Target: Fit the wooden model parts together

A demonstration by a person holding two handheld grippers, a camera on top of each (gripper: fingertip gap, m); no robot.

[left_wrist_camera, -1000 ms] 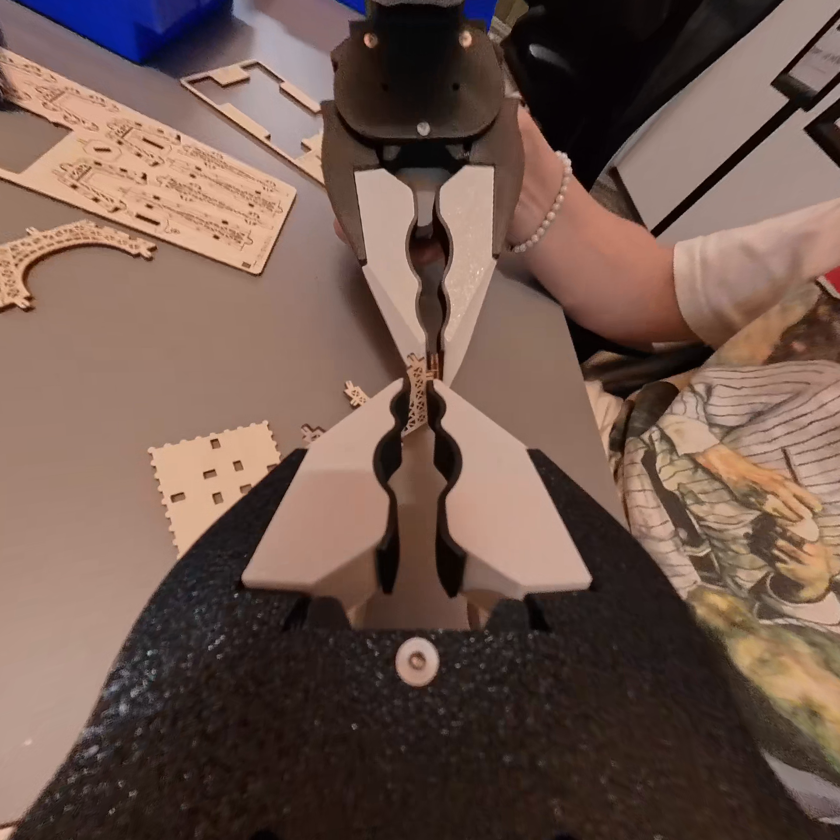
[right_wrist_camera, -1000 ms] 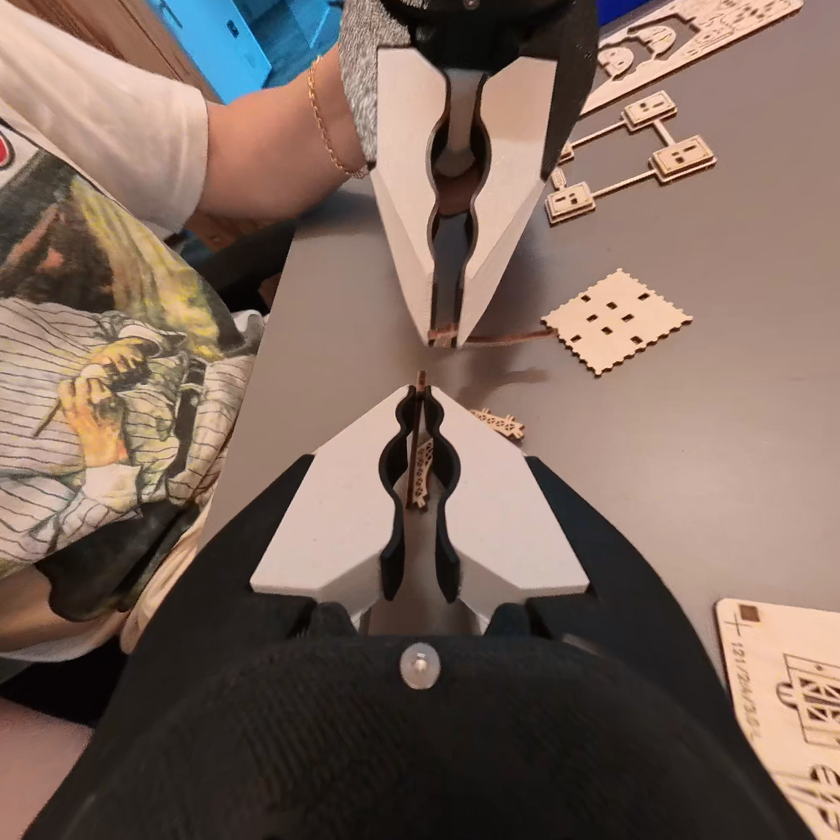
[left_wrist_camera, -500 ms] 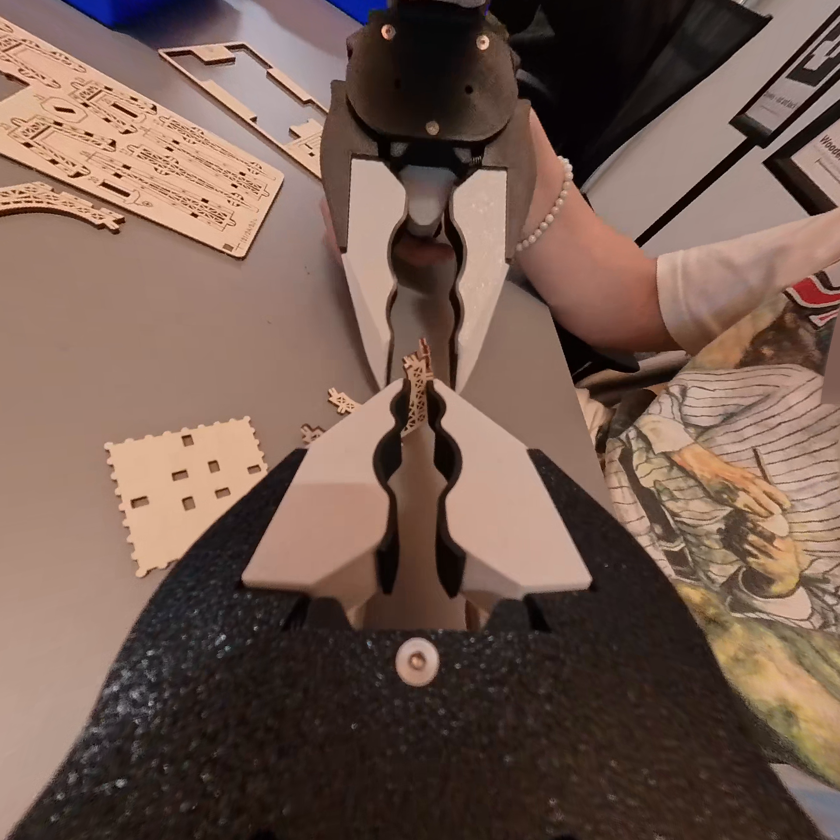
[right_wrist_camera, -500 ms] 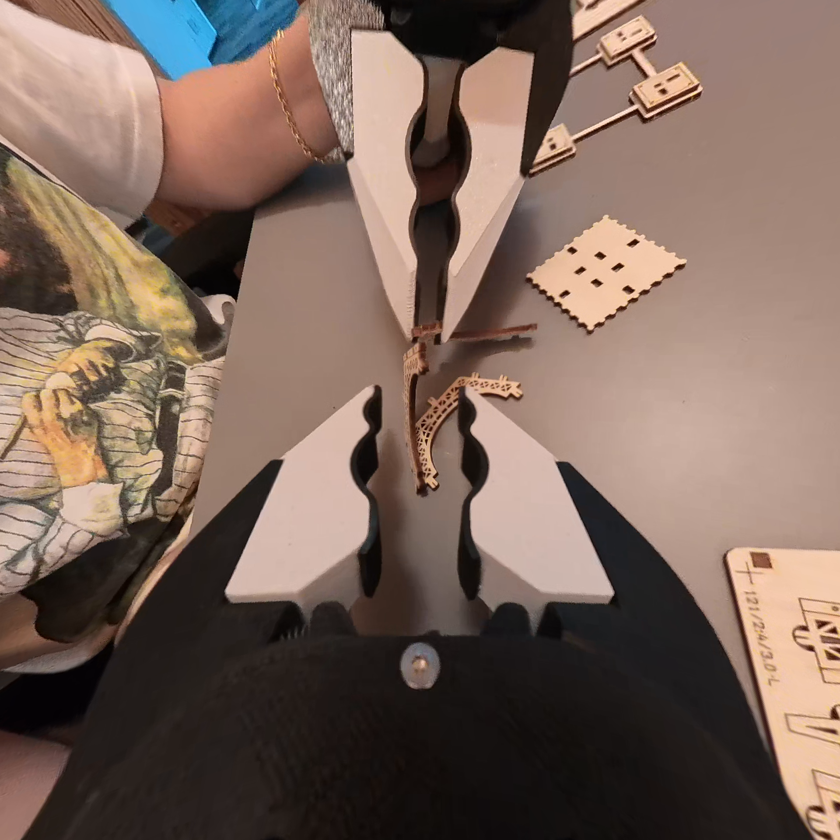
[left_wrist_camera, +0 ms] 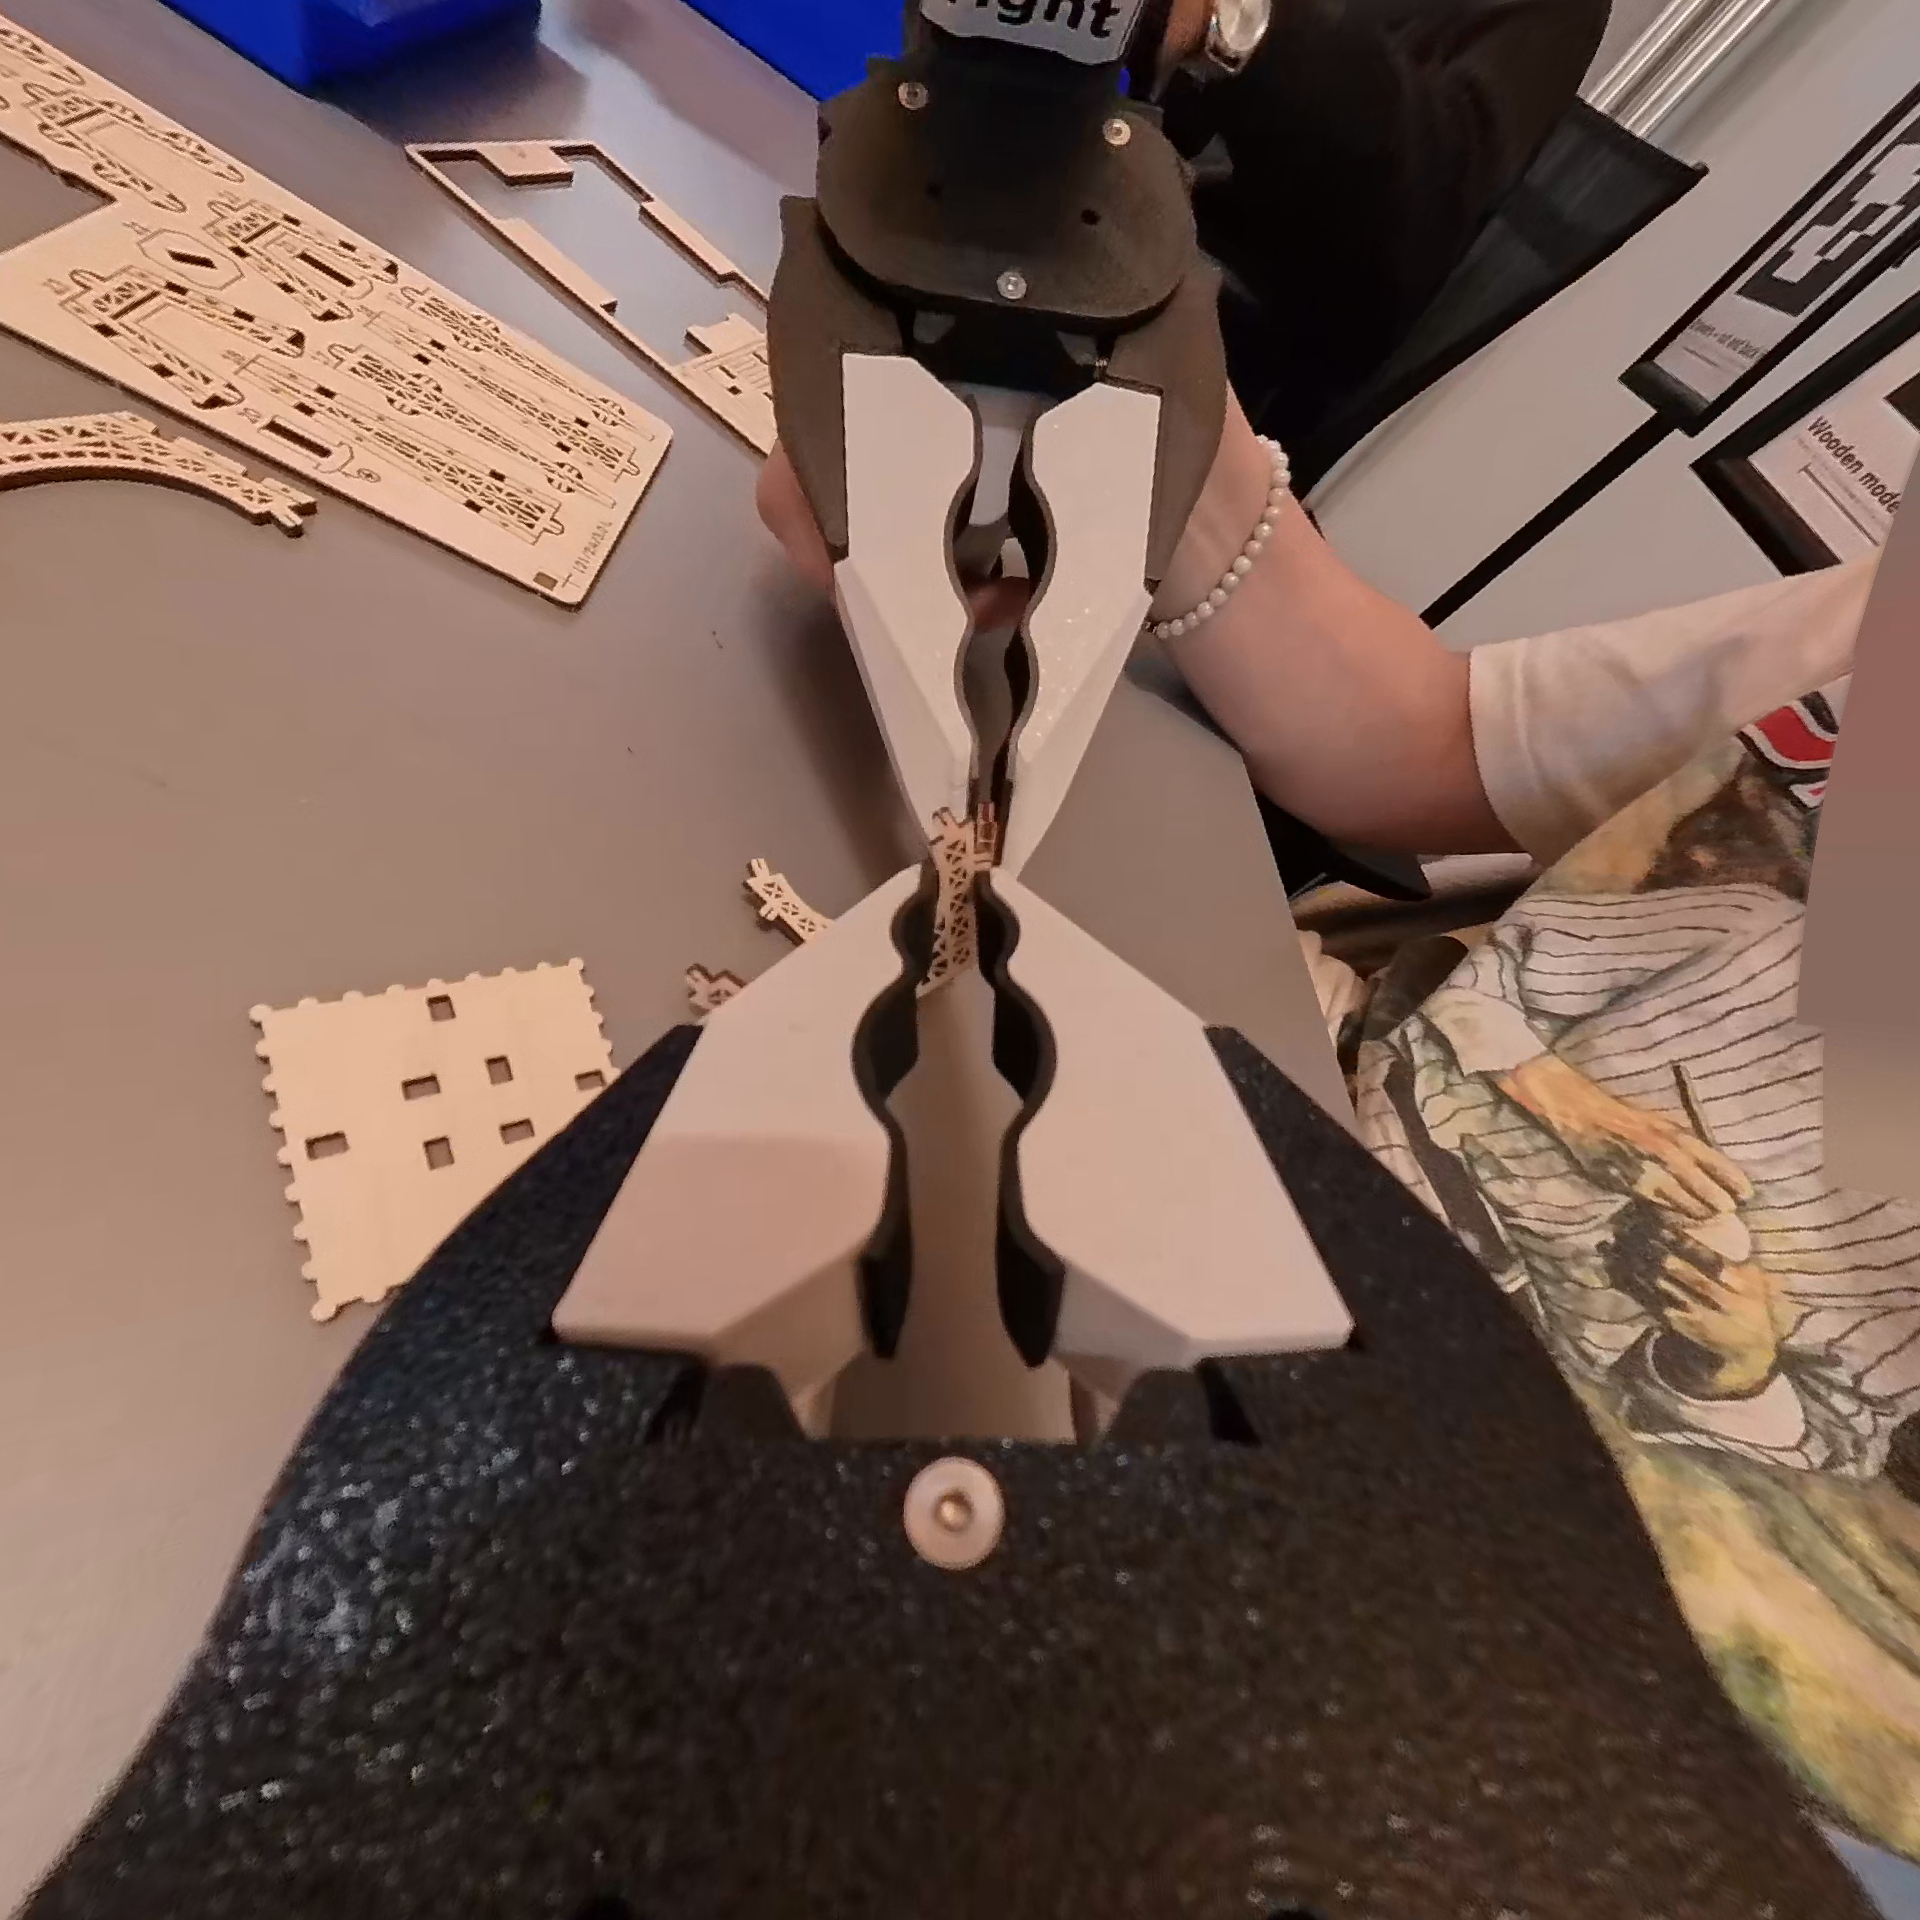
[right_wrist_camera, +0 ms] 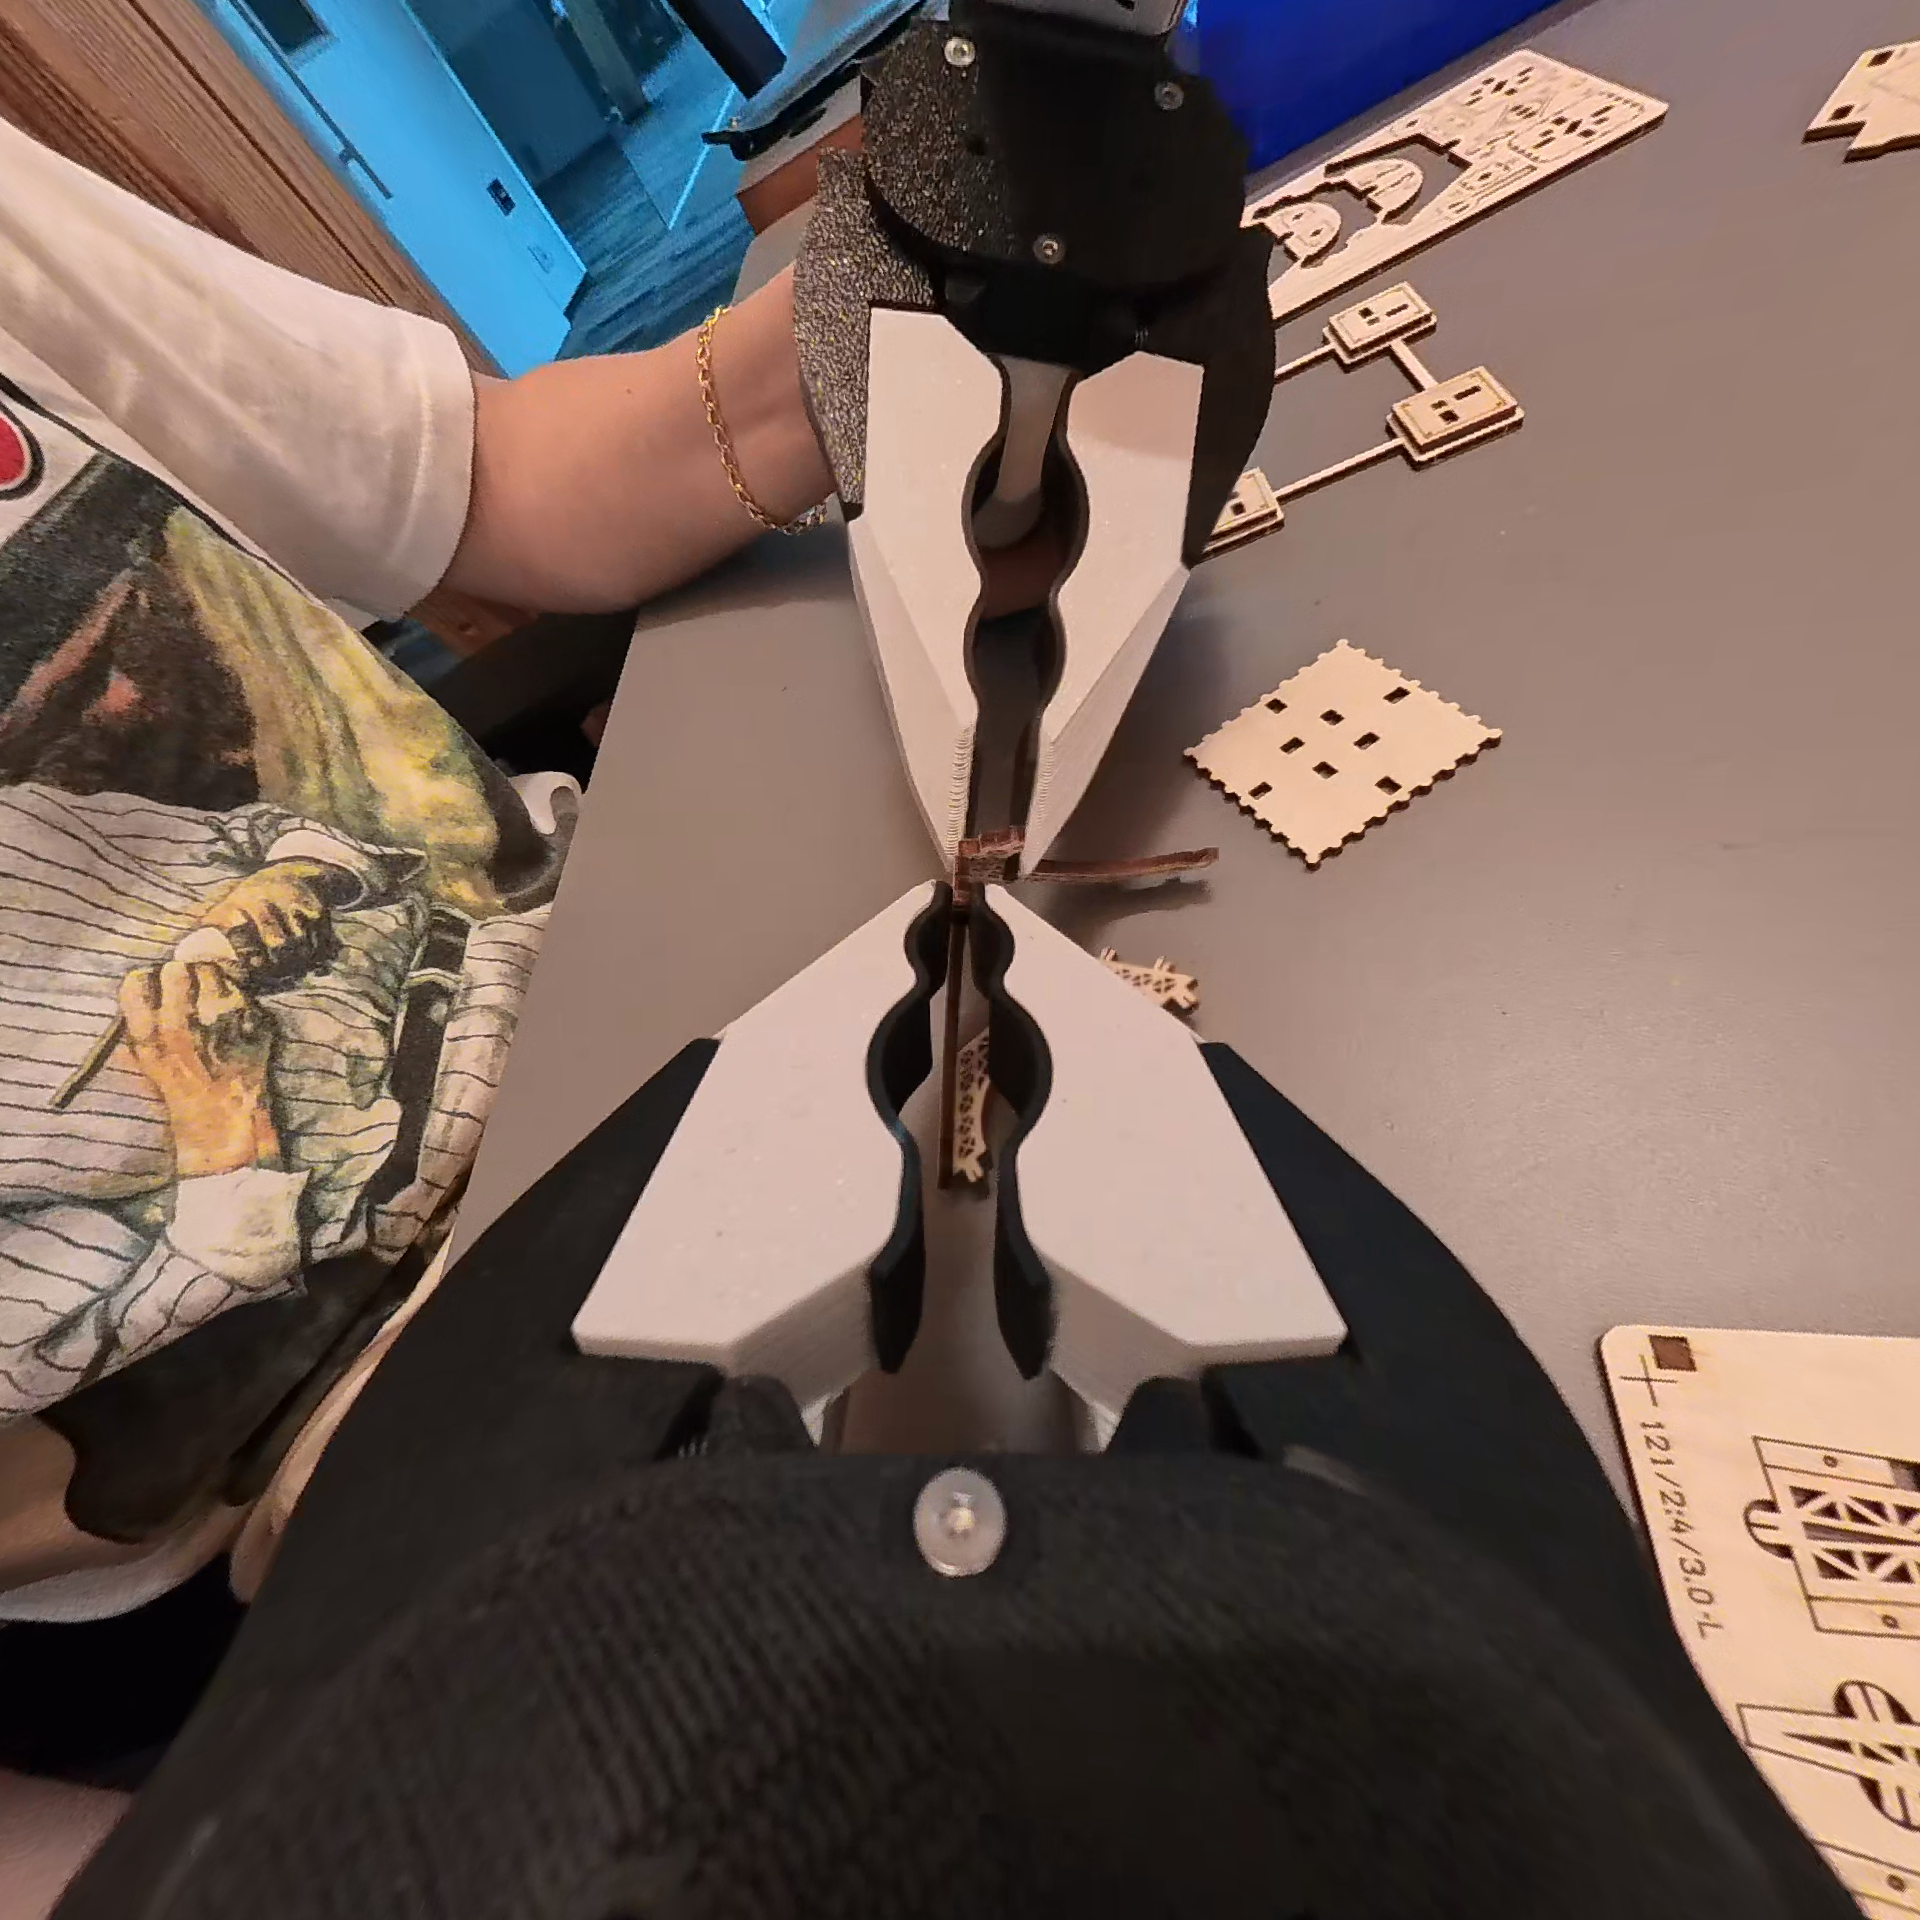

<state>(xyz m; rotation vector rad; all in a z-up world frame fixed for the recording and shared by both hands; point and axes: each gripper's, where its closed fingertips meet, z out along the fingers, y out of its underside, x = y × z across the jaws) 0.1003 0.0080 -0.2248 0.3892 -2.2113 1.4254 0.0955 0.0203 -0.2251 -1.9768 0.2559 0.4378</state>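
Note:
My left gripper (left_wrist_camera: pixel 951 883) is shut on a small lattice wooden part (left_wrist_camera: pixel 958 852) that sticks up past its tips. My right gripper (right_wrist_camera: pixel 961 899) is shut on a thin curved lattice part (right_wrist_camera: pixel 948 1060), seen edge on. The two grippers face each other tip to tip above the grey table (left_wrist_camera: pixel 416 779). In the left wrist view the right gripper (left_wrist_camera: pixel 987 795) holds its part's end (left_wrist_camera: pixel 985 828) against the left part. In the right wrist view the left gripper (right_wrist_camera: pixel 987 847) holds its part crosswise, with its end (right_wrist_camera: pixel 1122 865) pointing right. The joint itself is hidden by the fingertips.
A square wooden plate with holes (left_wrist_camera: pixel 436 1122) (right_wrist_camera: pixel 1340 748) lies beside the grippers. A small lattice part (left_wrist_camera: pixel 784 904) (right_wrist_camera: pixel 1153 982) lies near the tips. Cut-out wooden sheets (left_wrist_camera: pixel 312 343) (right_wrist_camera: pixel 1787 1558), an arch part (left_wrist_camera: pixel 135 468) and linked small squares (right_wrist_camera: pixel 1403 384) lie around. A person sits at the table edge (left_wrist_camera: pixel 1278 935). My left and right fingertips are right by each other.
Half a second ago my right gripper was open with the curved part loose between its fingers. It has shut on that part again, and the two grippers are back tip to tip.

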